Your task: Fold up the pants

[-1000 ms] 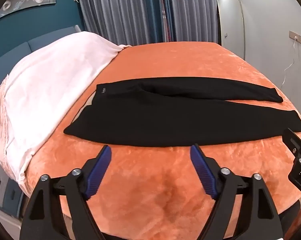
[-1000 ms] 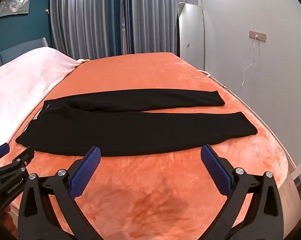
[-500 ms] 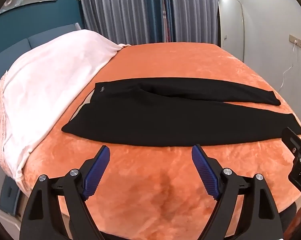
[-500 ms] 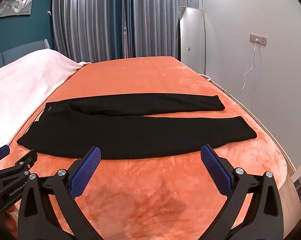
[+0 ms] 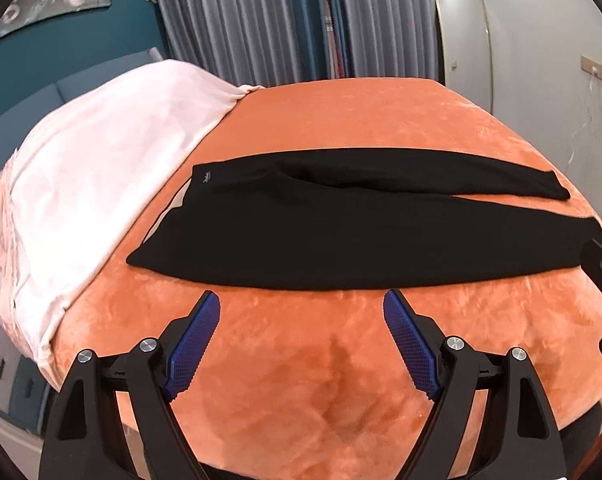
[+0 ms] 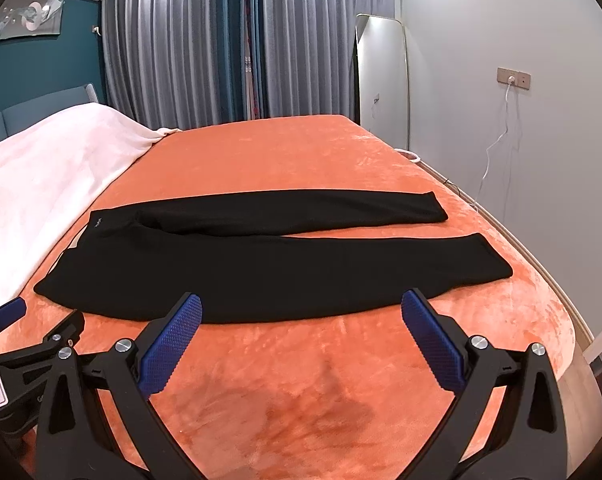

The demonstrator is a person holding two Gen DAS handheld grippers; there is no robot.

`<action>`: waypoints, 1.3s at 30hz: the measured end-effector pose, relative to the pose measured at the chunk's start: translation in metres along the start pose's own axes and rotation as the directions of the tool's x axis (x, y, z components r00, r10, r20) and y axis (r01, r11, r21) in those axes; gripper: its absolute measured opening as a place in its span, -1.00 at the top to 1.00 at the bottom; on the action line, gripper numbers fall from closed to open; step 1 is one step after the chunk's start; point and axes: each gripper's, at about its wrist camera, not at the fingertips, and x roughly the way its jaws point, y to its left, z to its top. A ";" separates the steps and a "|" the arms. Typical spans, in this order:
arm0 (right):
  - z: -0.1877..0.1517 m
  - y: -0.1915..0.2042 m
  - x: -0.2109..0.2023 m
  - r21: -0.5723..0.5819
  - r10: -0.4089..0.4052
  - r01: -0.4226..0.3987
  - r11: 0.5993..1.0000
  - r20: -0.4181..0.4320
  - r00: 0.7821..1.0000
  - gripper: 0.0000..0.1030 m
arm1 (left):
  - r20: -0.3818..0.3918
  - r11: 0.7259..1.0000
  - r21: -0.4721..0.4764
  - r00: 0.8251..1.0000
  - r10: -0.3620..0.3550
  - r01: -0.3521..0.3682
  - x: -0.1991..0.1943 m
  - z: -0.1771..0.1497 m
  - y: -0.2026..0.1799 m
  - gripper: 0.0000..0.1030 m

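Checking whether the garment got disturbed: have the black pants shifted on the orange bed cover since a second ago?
No. The black pants lie as before, waistband by the white blanket and both legs stretched toward the wall side; only the camera views drifted slightly.

1. A bed (image 6: pixel 301 380) under an orange plush cover fills the room.
2. A white blanket (image 6: pixel 41 184) lies over its head end, against a blue headboard (image 6: pixel 41 110).
3. Grey curtains (image 6: pixel 173 40) hang closed.
4. A mirror (image 6: pixel 383 80) leans on the pale wall.
5. A wall socket (image 6: pixel 513 79) holds a white cable.
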 end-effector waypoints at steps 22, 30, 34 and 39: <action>-0.002 -0.004 0.000 -0.003 -0.001 0.001 1.000 -0.002 1.000 -0.91 | 0.025 1.000 0.000 1.000 0.000 0.000 -0.004 0.001 -0.001 -0.67; -0.002 0.000 -0.004 -0.008 0.000 0.000 1.000 0.006 1.000 -0.91 | 0.028 1.000 0.001 1.000 -0.003 0.003 -0.006 0.001 0.000 -0.68; -0.002 0.000 -0.004 -0.007 0.000 0.000 1.000 0.007 1.000 -0.91 | 0.028 1.000 -0.002 1.000 -0.003 0.003 -0.006 0.001 0.002 -0.68; -0.001 0.000 -0.004 -0.010 0.003 -0.003 1.000 0.002 1.000 -0.91 | 0.024 1.000 0.001 1.000 -0.002 0.002 -0.005 0.001 0.002 -0.68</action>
